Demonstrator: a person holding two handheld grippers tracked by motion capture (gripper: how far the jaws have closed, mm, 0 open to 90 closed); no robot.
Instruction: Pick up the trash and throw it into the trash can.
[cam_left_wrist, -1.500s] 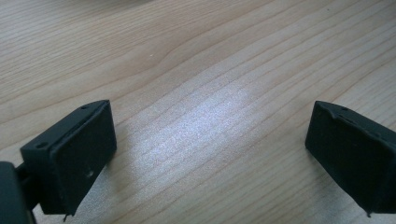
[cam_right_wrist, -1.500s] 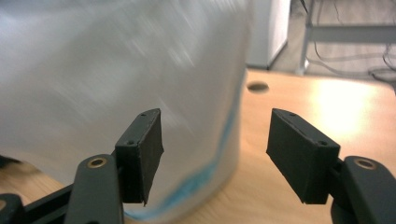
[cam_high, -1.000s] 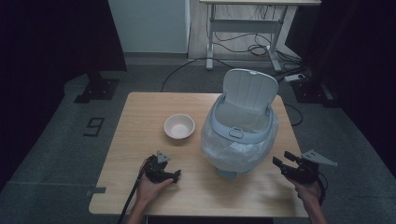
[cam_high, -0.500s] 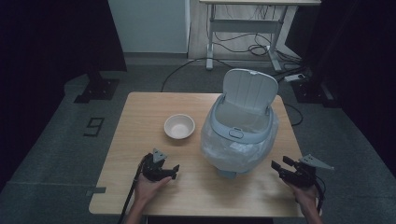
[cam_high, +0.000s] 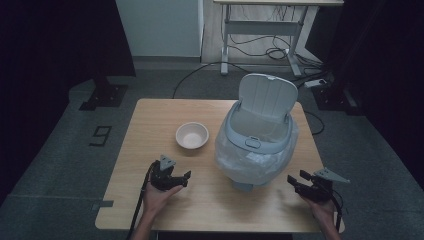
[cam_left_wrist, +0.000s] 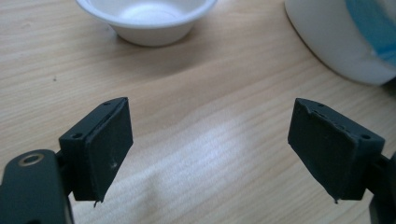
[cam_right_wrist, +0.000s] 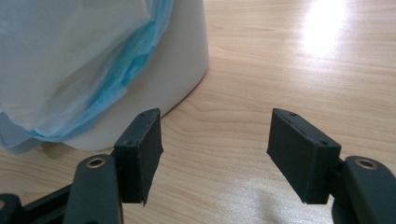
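Above table (cam_high: 210, 200), 2 hand-held grippers (cam_high: 186, 176) wide open, empty.

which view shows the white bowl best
The high view: the whole white bowl stands clear on the table, left of the bin. The left gripper view catches it cropped at the top edge; the right gripper view faces the bin's base instead.

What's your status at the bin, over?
Left tongs open, just closed slightly, nothing between. Right tongs open, empty, beside lined bin, lid up. Bowl left of bin, clear of both.
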